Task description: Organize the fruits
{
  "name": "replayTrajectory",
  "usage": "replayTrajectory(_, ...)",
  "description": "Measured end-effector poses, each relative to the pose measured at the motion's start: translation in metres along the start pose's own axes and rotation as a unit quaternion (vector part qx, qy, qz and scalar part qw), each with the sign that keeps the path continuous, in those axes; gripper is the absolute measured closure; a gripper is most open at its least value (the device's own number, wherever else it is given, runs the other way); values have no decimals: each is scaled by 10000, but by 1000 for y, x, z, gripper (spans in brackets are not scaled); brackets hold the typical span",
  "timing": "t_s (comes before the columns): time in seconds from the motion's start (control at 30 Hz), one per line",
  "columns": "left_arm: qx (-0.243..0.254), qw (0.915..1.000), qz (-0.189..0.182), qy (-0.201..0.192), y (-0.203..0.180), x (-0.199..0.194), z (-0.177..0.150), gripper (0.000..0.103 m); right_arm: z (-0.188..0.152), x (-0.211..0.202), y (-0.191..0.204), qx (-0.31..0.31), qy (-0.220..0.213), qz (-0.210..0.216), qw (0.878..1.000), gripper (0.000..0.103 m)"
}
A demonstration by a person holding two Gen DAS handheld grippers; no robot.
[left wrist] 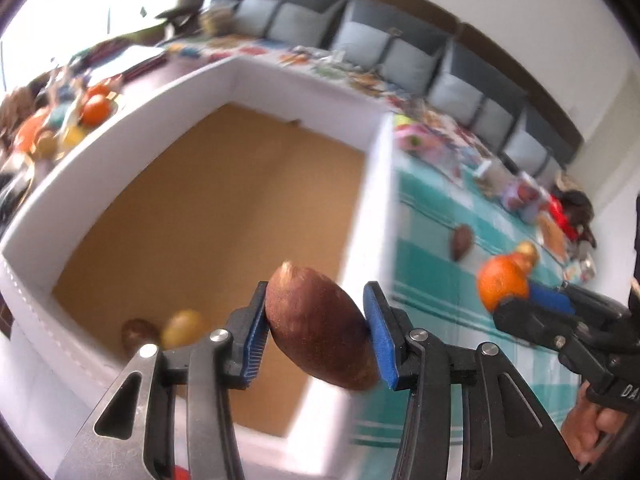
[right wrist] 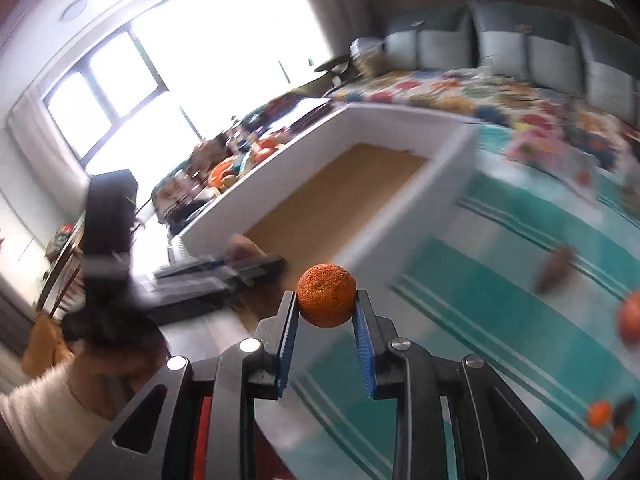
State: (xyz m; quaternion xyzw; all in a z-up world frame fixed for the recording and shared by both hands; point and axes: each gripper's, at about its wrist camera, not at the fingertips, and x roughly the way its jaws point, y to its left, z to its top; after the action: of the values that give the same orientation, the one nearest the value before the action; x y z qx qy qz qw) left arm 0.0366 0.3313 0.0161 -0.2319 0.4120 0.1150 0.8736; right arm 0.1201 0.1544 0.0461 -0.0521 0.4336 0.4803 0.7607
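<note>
Two grippers each carry one fruit beside the white rectangular box with a brown cardboard floor. Nearest in the left wrist view, the left gripper is clamped on an oval brown fruit with a pale tip, its blue pads pressing either side; the fruit hangs over the box's near right corner. Nearest in the right wrist view, the right gripper is closed around a small round orange citrus with pitted skin, held just outside the box's near corner, above the teal-and-white striped cloth on the tabletop.

Inside the box, against its near wall, lie a small brown fruit and a yellowish round fruit, touching or nearly so. Right of the box, another brown oval fruit lies on the striped cloth, well apart from it. Beyond the box's left wall sits a blurred heap of orange and yellow fruit. Beyond its far wall stand grey cushions.
</note>
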Motion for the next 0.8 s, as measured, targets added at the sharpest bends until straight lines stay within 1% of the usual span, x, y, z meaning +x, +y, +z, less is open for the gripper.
replayTrajectory(0.03,-52,9998,128,107,7,6,0,57,10,19,8,-36,121,-31,9999,75)
replayTrajectory(0.07,-62,9996,229,150,11,10,-1,59,17,36,14,-19,239,-76,9997,74)
replayTrajectory(0.1,-76,9994,297,140,14,13,-2,63,23,49,16,58,327,-91,9994,73)
replayTrajectory(0.13,-111,9994,308,128,17,14,-1,64,28,62,16,205,421,-85,9989,72)
replayTrajectory(0.17,-209,9991,335,143,22,17,1,62,30,72,16,380,504,-67,9980,60)
replayTrajectory(0.2,-298,9989,334,159,24,19,2,59,31,75,19,499,541,-89,9973,53)
replayTrajectory(0.23,-397,9987,284,148,27,19,4,54,34,75,18,653,500,-150,9965,43)
replayTrajectory(0.3,-484,9984,275,26,27,16,7,44,37,59,14,807,226,-117,9964,41)
replayTrajectory(0.33,-485,9984,290,-47,25,12,9,34,37,47,13,819,67,-69,9966,37)
replayTrajectory(0.37,-466,9984,290,-132,20,6,7,26,34,29,12,722,-132,-98,9973,30)
replayTrajectory(0.4,-412,9985,271,-230,11,1,4,24,34,19,10,603,-242,-187,9977,26)
replayTrajectory(0.43,-367,9987,236,-260,4,-1,5,23,27,4,8,416,-378,-339,9978,19)
replayTrajectory(0.47,-265,9992,135,-274,-10,-3,0,23,14,-14,3,142,-530,-607,9966,13)
replayTrajectory(0.5,-185,9994,48,-279,-19,-3,-2,23,6,-22,-2,-30,-599,-780,9951,11)
replayTrajectory(0.57,69,9994,-129,-310,-49,-3,-13,20,-37,-43,-26,-311,-673,-1475,9863,6)
replayTrajectory(0.6,254,9989,-229,-312,-67,0,-21,19,-58,-51,-39,-332,-664,-1779,9812,6)
replayTrajectory(0.63,433,9981,-323,-297,-83,3,-30,18,-79,-58,-51,-326,-642,-2044,9762,6)
replayTrajectory(0.67,670,9965,-420,-253,-106,10,-44,17,-114,-69,-73,-268,-609,-2465,9669,6)
replayTrajectory(0.73,1019,9936,-477,-125,-137,27,-65,16,-159,-88,-104,-67,-573,-2981,9528,6)
replayTrajectory(0.77,1269,9909,-455,44,-158,44,-81,16,-192,-104,-130,205,-527,-3357,9403,6)
replayTrajectory(0.8,1413,9889,-427,179,-171,56,-90,16,-208,-114,-149,424,-469,-3558,9324,6)
